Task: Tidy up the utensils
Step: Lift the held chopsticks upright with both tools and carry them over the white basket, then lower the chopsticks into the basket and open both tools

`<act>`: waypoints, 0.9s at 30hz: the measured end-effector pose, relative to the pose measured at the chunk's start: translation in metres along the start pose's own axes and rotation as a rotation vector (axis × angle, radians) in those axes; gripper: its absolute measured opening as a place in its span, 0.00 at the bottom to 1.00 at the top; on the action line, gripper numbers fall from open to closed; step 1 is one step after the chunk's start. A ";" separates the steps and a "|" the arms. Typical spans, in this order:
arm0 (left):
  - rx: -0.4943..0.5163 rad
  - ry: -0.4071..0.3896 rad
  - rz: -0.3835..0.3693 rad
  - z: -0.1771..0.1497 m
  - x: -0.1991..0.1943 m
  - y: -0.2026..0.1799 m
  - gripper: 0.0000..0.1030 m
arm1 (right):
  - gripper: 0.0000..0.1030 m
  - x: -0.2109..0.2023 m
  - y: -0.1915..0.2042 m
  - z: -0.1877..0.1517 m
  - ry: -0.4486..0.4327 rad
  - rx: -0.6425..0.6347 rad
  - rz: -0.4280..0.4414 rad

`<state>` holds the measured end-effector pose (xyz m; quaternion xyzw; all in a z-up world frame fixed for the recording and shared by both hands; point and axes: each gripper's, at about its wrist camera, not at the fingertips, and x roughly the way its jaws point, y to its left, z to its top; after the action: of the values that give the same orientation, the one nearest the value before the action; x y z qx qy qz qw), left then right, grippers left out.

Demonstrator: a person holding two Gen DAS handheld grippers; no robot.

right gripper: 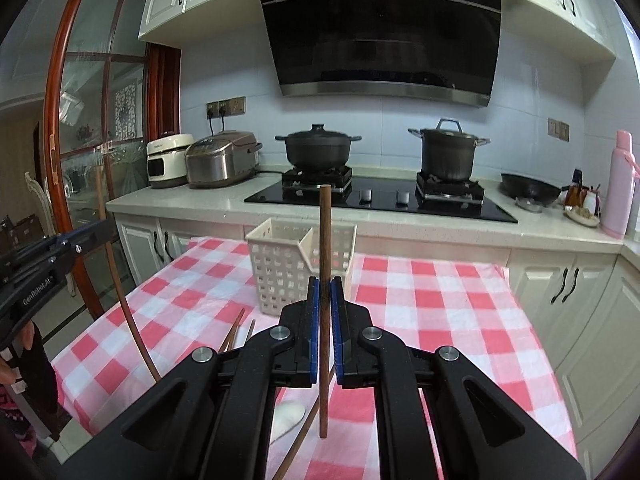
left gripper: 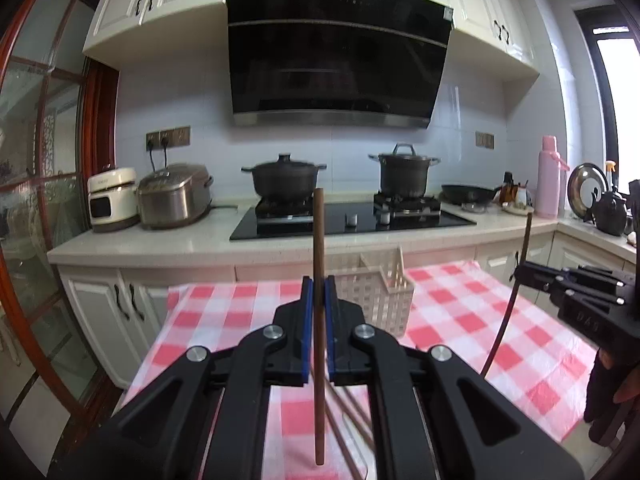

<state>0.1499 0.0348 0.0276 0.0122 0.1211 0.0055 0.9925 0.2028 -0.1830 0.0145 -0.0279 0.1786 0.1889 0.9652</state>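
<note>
Standing upright between blue pads, a brown wooden chopstick [left gripper: 319, 264] is clamped by the left hand-held gripper [left gripper: 319, 292], its long axis running from twelve to six o'clock, with a blunt end topmost and the lower end hanging free above the surface [left gripper: 224, 312]. The right hand-held gripper [right gripper: 325, 296] is closed the same way on a second chopstick [right gripper: 324, 280], equally vertical, slim, round-sectioned and matte. Each tool appears in the other's view: the right one at three o'clock in the left wrist view, the left one at nine o'clock in the right wrist view, each with its stick bent by the lens. The surface wears a pink-and-white checked cloth with a slight sheen. On it, toward twelve o'clock of both grippers, stands a cream plastic basket [right gripper: 280, 272], rectangular, its walls pierced with square holes and an angled divider inside. More loose chopsticks [right gripper: 236, 330] lie flat on the cloth below the grippers, splayed at slanting angles. A small white rounded object [right gripper: 288, 414] rests on the cloth near six o'clock in the right wrist view.
</note>
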 end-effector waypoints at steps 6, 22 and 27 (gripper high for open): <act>-0.006 -0.065 -0.021 0.045 0.025 -0.003 0.06 | 0.08 0.026 -0.013 0.033 -0.029 0.025 0.003; -0.087 -0.196 -0.027 0.176 0.119 0.002 0.06 | 0.08 0.102 -0.021 0.143 -0.118 0.024 0.000; -0.130 -0.132 -0.038 0.169 0.167 0.005 0.06 | 0.08 0.138 -0.025 0.146 -0.082 0.063 0.035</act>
<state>0.3530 0.0381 0.1513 -0.0544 0.0548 -0.0065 0.9970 0.3802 -0.1397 0.1014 0.0137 0.1451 0.2011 0.9687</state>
